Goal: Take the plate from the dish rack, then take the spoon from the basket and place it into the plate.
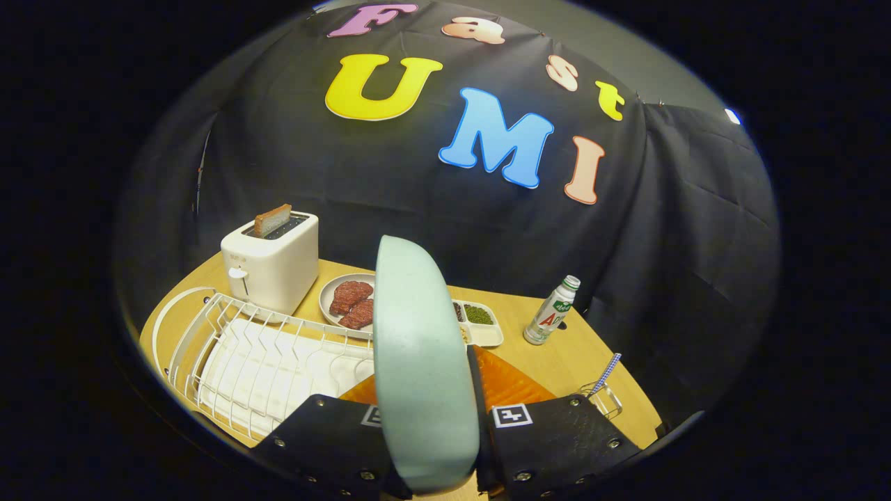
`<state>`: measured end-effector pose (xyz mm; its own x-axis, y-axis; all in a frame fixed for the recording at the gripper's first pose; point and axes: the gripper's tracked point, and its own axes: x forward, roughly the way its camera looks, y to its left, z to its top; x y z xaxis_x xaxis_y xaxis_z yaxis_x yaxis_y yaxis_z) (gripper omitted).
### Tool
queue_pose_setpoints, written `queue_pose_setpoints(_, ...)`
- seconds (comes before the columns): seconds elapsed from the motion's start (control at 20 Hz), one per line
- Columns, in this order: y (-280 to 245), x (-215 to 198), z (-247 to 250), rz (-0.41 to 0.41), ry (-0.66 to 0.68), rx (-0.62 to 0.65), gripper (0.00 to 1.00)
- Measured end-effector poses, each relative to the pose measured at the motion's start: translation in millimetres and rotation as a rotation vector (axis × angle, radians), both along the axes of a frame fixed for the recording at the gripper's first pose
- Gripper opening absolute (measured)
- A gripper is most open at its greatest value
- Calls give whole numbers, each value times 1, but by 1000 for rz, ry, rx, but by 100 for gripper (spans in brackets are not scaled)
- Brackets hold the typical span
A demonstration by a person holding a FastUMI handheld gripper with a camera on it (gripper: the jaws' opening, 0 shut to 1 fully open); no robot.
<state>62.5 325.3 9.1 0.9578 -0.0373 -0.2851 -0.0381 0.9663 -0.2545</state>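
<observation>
The gripper [426, 445] is clenched on the plate [418, 362], one finger pressing each face, so the pale green plate stands on edge between them and rises up ahead of the camera. It is held this way most likely because that is how it stood in the dish rack [264, 362]: a plate in wire slots offers only its rim, and a pinch across the thickness is the natural hold. The white rack, near the table's left edge, has nothing standing in the slots that show, and the plate is clear of its wires, so the first part of the task looks done. Below the plate an orange mat [511, 386] lies on the wooden table [550, 362] near its front edge; I judge it the likely spot for setting the plate down flat. The spoon [607, 372], with a blue checked handle, leans upright in a small wire basket [604, 396] near the table's right edge, its handle up and easy to pinch once the fingers are free. Toward the back edge stand a white toaster [271, 268] with a slice of bread in it, a dish of meat [344, 299], a divided tray [480, 323] and a bottle [552, 311], all well apart from the mat. The plate must tilt from upright to flat before release.
</observation>
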Motion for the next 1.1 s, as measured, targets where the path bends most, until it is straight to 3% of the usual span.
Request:
queue_pose_setpoints(0.3, -32, -67, 15, -15, -18, -19, 38)
queue_pose_setpoints(0.65, -54, -144, -48, 26, 110, 26, 38)
queue_pose_setpoints(0.85, -59, -166, -84, 58, 183, 59, 38)
queue_pose_setpoints(1.1, -54, -174, -123, 91, 290, 213, 39)
